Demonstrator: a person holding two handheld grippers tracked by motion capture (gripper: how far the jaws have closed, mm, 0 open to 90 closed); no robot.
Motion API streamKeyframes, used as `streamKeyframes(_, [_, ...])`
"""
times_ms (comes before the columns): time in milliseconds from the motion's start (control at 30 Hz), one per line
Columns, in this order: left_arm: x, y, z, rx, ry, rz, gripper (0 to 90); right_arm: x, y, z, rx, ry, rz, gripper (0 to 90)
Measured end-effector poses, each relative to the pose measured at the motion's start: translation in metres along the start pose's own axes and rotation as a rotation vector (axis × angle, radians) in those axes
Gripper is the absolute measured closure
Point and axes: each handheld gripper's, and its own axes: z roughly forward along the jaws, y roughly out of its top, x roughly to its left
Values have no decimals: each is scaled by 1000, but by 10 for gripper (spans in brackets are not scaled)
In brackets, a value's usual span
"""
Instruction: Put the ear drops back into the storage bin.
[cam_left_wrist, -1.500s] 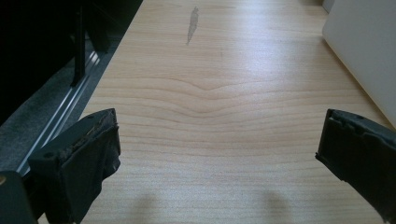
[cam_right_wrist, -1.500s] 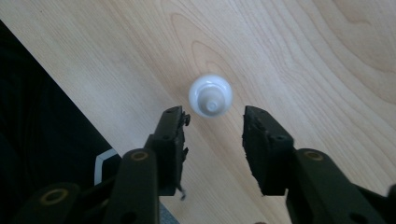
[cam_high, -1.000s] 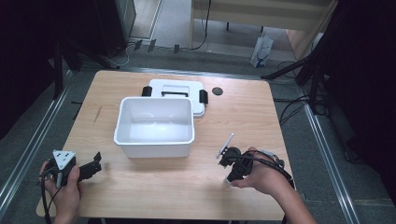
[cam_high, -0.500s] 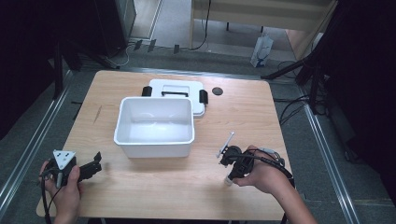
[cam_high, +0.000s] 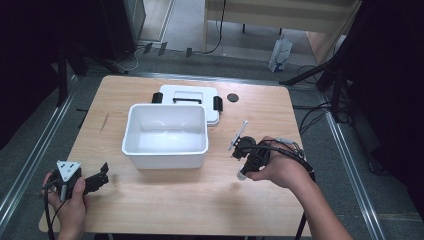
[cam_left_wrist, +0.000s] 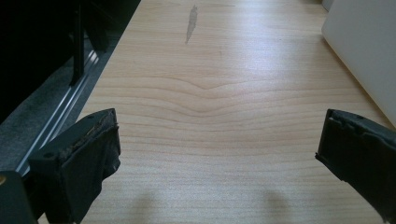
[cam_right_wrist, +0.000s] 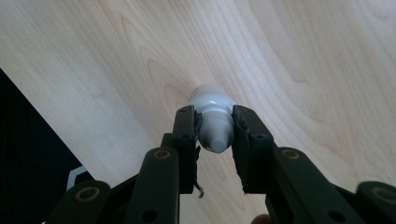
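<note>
One small white bottle (cam_right_wrist: 212, 122) was in play — clamped by its cap end between the jaws of the right gripper (cam_right_wrist: 214, 130), over the table (cam_high: 260, 210) right of the tub (cam_high: 165, 132). Its long axis ran along the jaws, base pointing away toward the wood. In the high view the bottle (cam_high: 242, 174) showed under the hand, base down. One tub, one lid (cam_high: 187, 95) behind it, one dark disc (cam_high: 232, 97), one thin white stick (cam_high: 237, 135). The left gripper (cam_left_wrist: 215, 158) — jaws wide apart, nothing between them — sat at the near-left corner.

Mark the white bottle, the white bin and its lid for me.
white bottle (cam_right_wrist: 214, 123), right gripper view, ribbed neck.
white bin (cam_high: 165, 159), high view, front wall.
lid (cam_high: 188, 92), high view, top panel.
</note>
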Motion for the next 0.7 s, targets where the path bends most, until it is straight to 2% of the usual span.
streamKeyframes(400, [0,0,0,-9,-7,3,0,-13,41,-32,-28,-29,-17,724])
streamKeyframes(700, [0,0,0,-12,-9,1,0,-20,69,-47,-31,-44,-31,723])
